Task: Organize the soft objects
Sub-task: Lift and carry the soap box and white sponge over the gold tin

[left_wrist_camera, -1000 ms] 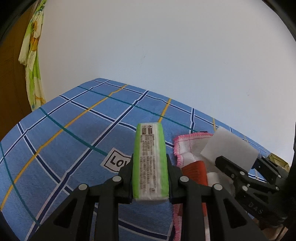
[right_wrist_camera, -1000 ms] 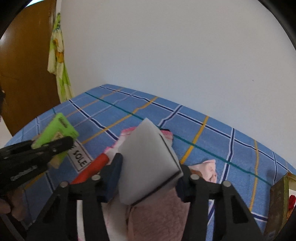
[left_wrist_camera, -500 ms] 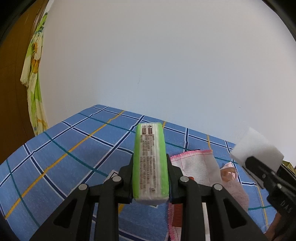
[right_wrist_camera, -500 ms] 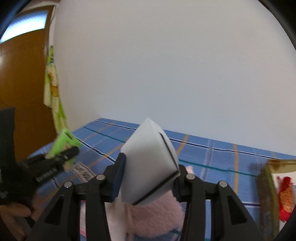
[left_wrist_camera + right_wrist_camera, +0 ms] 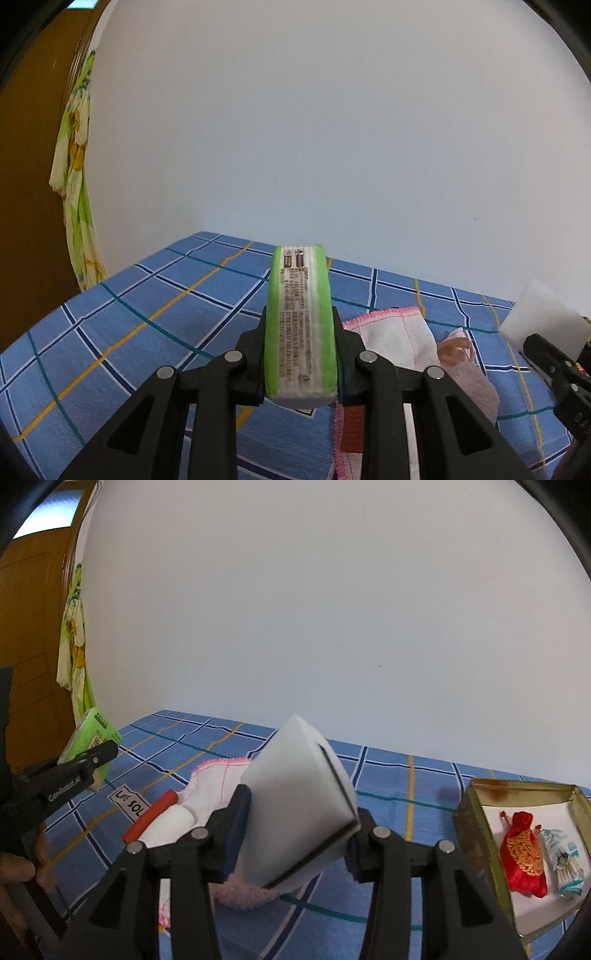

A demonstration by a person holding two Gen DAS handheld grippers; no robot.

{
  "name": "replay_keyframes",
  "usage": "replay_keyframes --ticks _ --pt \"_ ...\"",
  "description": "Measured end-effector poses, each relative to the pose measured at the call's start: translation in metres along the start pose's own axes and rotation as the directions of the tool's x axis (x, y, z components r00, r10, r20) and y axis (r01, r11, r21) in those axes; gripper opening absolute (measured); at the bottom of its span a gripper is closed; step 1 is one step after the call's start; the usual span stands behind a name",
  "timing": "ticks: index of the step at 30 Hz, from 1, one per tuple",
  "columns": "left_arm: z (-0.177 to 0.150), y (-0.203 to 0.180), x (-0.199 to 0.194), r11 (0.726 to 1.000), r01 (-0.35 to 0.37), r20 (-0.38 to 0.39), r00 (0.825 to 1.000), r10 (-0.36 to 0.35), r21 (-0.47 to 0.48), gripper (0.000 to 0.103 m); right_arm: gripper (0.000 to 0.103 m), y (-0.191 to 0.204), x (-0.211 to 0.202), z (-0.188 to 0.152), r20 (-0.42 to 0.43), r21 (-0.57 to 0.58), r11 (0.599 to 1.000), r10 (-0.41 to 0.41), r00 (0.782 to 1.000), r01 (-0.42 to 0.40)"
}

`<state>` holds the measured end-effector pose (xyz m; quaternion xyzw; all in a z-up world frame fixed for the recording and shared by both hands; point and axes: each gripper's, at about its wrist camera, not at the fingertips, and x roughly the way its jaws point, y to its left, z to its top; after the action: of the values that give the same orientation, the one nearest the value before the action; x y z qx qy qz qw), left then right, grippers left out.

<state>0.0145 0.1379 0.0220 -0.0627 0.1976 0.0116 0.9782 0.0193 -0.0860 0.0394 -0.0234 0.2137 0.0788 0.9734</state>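
Both grippers have risen above the blue checked bedspread point(image 5: 122, 325), the left gripper point(image 5: 300, 350) clamped on a green-edged tissue pack point(image 5: 301, 325), the right gripper point(image 5: 295, 830) clamped on a white sponge block point(image 5: 299, 797).

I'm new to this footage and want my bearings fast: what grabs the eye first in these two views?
Each claw is shut on something soft: the left claw grips a green tissue pack held upright above the blue checked cloth, and the right claw squeezes a white sponge block. At the right, an open tin box already holds a red pouch.
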Motion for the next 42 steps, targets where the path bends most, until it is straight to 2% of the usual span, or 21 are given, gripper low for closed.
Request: replay_keyframes --ticks 6,12,19,34,42 --pt "-0.004 -0.013 -0.01 1.0 0.021 0.03 0.999 -0.022 0.007 0.028 0.046 -0.003 -0.015 -0.003 0.017 -0.015 1.0 -0.021 1.0 0.021" --pt "-0.009 -0.038 -0.013 0.997 0.067 -0.01 0.998 -0.066 0.036 0.028 0.046 -0.014 -0.028 -0.004 0.034 -0.016 0.998 -0.057 0.998 0.058" --pt "-0.013 -0.062 -0.022 0.992 0.085 0.003 0.996 -0.085 0.098 0.028 0.046 -0.025 -0.04 -0.007 0.053 -0.022 0.994 -0.109 0.993 0.111" --pt "-0.024 -0.099 -0.039 0.981 0.168 -0.024 0.986 -0.166 0.098 0.028 0.046 -0.045 -0.061 -0.014 0.083 -0.03 0.986 -0.16 0.984 0.163" --pt "-0.027 -0.124 -0.043 0.978 0.179 -0.015 0.984 -0.178 0.103 0.028 0.046 -0.067 -0.074 -0.019 0.089 -0.008 0.98 -0.199 0.976 0.201"
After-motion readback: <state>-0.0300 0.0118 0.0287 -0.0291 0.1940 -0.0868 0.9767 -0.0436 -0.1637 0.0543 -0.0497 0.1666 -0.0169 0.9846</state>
